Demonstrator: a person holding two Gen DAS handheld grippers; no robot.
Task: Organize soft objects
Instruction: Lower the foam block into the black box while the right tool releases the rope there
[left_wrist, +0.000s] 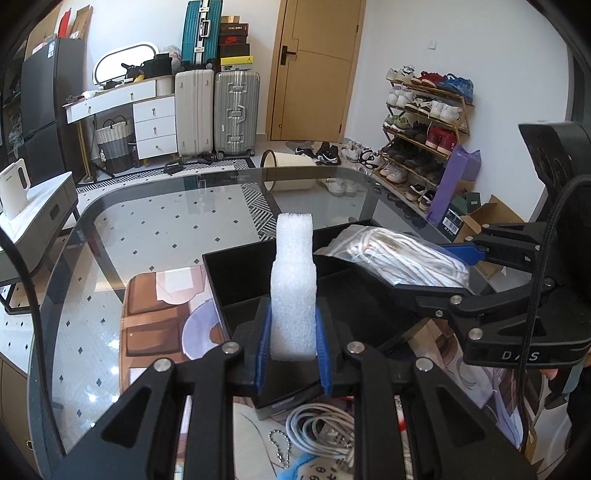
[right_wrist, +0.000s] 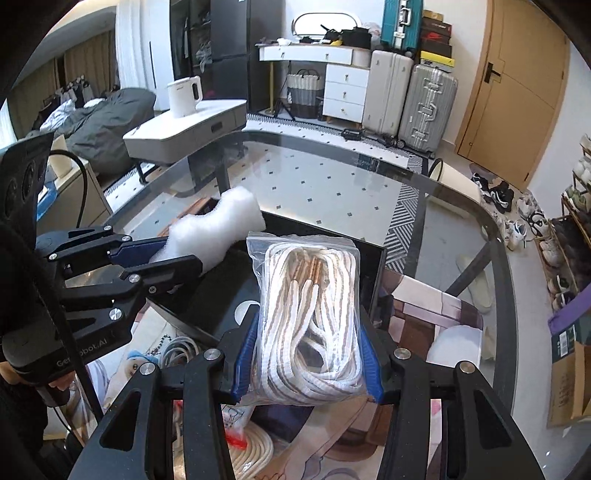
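Note:
My left gripper (left_wrist: 293, 339) is shut on a white foam block (left_wrist: 293, 291), pinched upright between the blue pads above the near edge of a black open box (left_wrist: 240, 273). From the right wrist view the same foam block (right_wrist: 218, 225) and left gripper (right_wrist: 177, 258) hang at the left, over the box (right_wrist: 373, 280). My right gripper (right_wrist: 306, 354) is shut on a clear bag of white and tan cord (right_wrist: 310, 314), held over the box. In the left wrist view that bag (left_wrist: 399, 258) and the right gripper (left_wrist: 436, 269) reach in from the right.
The box stands on a printed mat (left_wrist: 155, 325) on a glass table (left_wrist: 147, 218). A coil of grey cable (left_wrist: 317, 428) and a bead chain (left_wrist: 277, 448) lie near me, plus a cream rope coil (right_wrist: 255, 450). Suitcases (left_wrist: 236, 110), drawers and a shoe rack (left_wrist: 424, 122) line the walls.

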